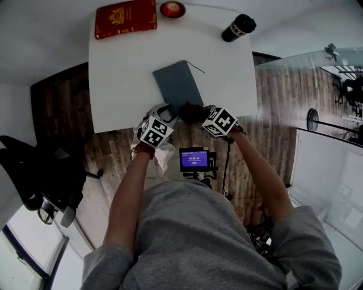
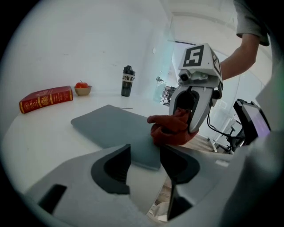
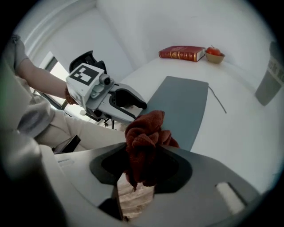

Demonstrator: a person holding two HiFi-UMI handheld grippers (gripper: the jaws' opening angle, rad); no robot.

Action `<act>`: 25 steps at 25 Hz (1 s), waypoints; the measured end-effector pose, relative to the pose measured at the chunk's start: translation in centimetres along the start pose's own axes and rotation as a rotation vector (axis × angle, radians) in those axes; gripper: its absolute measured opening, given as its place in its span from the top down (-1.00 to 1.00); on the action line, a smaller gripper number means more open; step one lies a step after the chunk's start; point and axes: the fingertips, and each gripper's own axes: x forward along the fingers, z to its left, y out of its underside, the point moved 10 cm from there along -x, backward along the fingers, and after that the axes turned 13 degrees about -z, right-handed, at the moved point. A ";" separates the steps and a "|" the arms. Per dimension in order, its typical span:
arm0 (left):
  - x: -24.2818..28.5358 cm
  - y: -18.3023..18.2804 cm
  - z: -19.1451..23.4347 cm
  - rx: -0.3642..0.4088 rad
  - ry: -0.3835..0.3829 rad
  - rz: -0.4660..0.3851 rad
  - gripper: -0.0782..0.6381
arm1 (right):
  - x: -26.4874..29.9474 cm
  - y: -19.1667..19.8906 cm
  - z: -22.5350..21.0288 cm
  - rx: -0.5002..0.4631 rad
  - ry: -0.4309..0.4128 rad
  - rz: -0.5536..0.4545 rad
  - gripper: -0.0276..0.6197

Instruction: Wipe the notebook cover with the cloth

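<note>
A grey notebook (image 1: 177,85) lies closed on the white table (image 1: 119,73), reaching to its front edge. My right gripper (image 3: 142,166) is shut on a bunched dark red cloth (image 3: 144,142); in the left gripper view the cloth (image 2: 171,129) rests on the notebook's (image 2: 111,126) near corner. My left gripper (image 2: 144,167) stands open at the table's front edge, with the notebook's near corner just ahead of its fingertips and no pad pressing on it. In the head view both grippers meet at the notebook's near end, the left gripper (image 1: 168,114) beside the cloth (image 1: 191,112).
At the table's far side lie a red book (image 1: 126,18), a small bowl with red fruit (image 1: 172,9) and a black bottle (image 1: 238,28). A thin strap (image 3: 217,99) trails from the notebook. A black office chair (image 1: 34,170) stands left; a small screen (image 1: 194,159) sits below the table edge.
</note>
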 end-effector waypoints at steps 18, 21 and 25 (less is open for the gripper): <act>0.0 -0.1 0.0 -0.003 -0.016 0.003 0.21 | 2.0 -14.7 -13.0 -0.093 0.335 -0.109 0.35; 0.1 0.0 -0.2 0.007 -0.012 0.006 0.21 | 3.6 -13.7 -13.1 -0.062 0.316 -0.030 0.36; -0.1 0.1 -0.1 0.017 -0.028 0.003 0.22 | 4.2 -13.2 -12.8 -0.065 0.310 -0.017 0.36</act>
